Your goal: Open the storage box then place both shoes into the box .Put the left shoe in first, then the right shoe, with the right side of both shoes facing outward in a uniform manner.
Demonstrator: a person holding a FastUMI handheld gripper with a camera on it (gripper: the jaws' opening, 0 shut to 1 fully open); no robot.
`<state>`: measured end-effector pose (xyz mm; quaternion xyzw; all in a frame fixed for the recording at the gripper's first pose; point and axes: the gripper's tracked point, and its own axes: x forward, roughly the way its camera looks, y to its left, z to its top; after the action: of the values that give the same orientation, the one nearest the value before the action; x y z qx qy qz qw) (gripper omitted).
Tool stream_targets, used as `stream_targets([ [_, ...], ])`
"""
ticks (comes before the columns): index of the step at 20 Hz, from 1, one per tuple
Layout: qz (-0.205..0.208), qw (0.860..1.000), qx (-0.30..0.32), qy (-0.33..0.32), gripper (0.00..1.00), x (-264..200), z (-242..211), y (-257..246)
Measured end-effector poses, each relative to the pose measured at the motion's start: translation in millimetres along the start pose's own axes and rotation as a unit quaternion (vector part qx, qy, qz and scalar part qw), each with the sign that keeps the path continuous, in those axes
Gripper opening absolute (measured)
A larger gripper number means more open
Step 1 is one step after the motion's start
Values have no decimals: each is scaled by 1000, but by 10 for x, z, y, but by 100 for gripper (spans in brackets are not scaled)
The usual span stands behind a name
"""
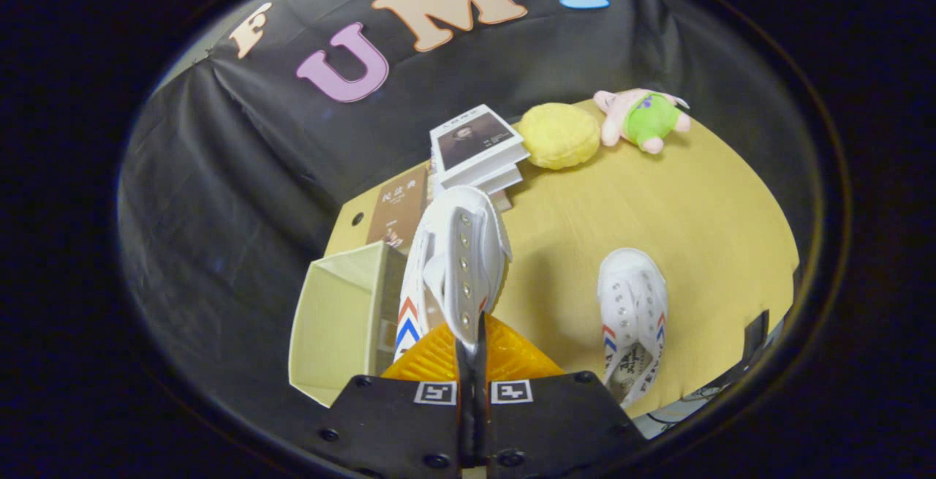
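Observation:
My gripper (473, 340) is shut on a white sneaker (457, 259), pinching its tongue and lace area so the shoe hangs lifted, toe pointing away. The shoe hovers beside and partly over the open pale-yellow storage box (333, 318), which stands just left of the fingers on the table. A second white sneaker (633, 318) with red and blue side marks lies flat on the yellow table (695, 230), right of the fingers, opening toward me.
Beyond the held shoe lie a brown book (398, 208) and a stack of white books (479, 146). Farther back sit a yellow round cushion (559, 135) and a pink plush toy in green (643, 121). Black cloth backs the table.

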<state>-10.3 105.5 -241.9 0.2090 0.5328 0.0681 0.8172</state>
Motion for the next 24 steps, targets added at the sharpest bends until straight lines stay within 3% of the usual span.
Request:
stream_targets([
  [9, 60, 997, -39, 30, 3, 340, -386, 1228],
  [16, 30, 995, -58, 76, 4, 901, -1058, 1544],
  [24, -16, 990, -81, 111, 4, 1226, -1424, 1650],
])
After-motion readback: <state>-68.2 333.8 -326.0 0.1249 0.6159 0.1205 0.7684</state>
